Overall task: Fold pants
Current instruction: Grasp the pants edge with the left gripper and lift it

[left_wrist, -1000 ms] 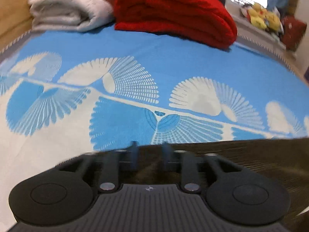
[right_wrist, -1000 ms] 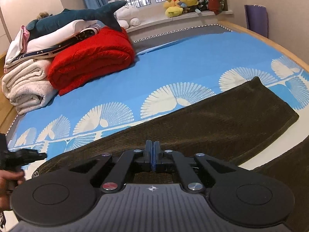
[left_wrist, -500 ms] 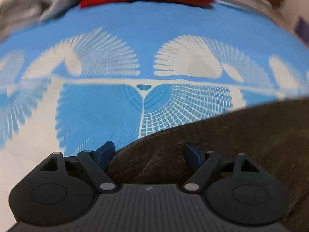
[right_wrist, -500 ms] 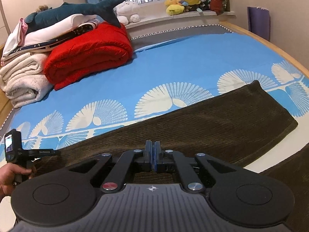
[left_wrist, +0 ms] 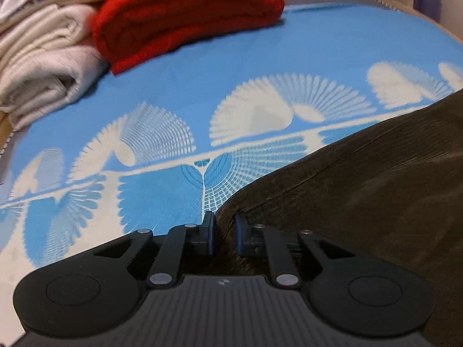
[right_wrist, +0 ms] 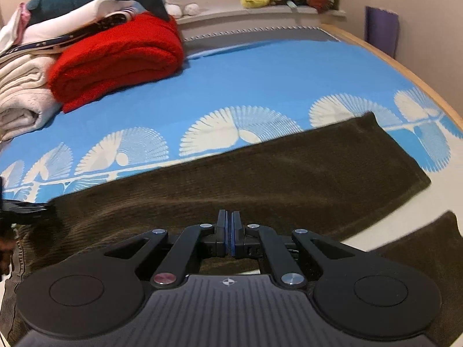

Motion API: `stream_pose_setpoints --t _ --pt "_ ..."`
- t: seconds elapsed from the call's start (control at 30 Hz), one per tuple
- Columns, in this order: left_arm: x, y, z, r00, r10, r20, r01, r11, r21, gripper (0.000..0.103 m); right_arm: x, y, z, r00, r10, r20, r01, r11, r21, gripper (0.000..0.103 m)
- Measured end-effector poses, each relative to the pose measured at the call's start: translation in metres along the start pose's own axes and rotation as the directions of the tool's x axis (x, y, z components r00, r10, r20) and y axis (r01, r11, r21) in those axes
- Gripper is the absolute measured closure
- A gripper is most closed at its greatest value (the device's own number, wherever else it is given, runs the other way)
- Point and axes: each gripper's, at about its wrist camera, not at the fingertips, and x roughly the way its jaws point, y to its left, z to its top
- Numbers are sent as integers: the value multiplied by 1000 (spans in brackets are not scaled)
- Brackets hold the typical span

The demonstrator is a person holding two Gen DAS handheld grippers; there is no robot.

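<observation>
Blue bedsheet (right_wrist: 260, 81); pants (right_wrist: 260, 173) edge seemingly pinched in left claw (left_wrist: 222, 232).

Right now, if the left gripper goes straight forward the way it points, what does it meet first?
The left gripper already has the edge of the brown corduroy pants between its fingers. Beyond that edge the line seems to run over the blue patterned bedsheet toward the folded red blanket, though depth is unclear.
</observation>
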Motion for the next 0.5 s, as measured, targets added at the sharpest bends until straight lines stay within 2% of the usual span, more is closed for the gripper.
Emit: stream_pose_setpoints --t 0.17,0.3,0.4,0.43,0.5 --pt "-83 -19 -23 999 -27 26 25 996 88 90 -4 -1 -7 1000 8 -18 -7 1000 29 101" --pt "-150 -36 -74 995 -88 46 80 986 149 92 -12 0 -17 1000 8 -27 -7 999 32 101" --pt "-162 -44 -110 986 -164 -34 167 979 117 94 -19 -2 -24 999 8 -34 -7 999 38 101" --pt "-160 -48 -119 982 -177 -66 184 974 133 99 -22 -3 -27 999 9 -35 -8 999 36 101" --pt "-153 -54 -129 976 -181 -119 200 966 166 101 -25 -6 -30 999 1 -37 0 1000 29 101"
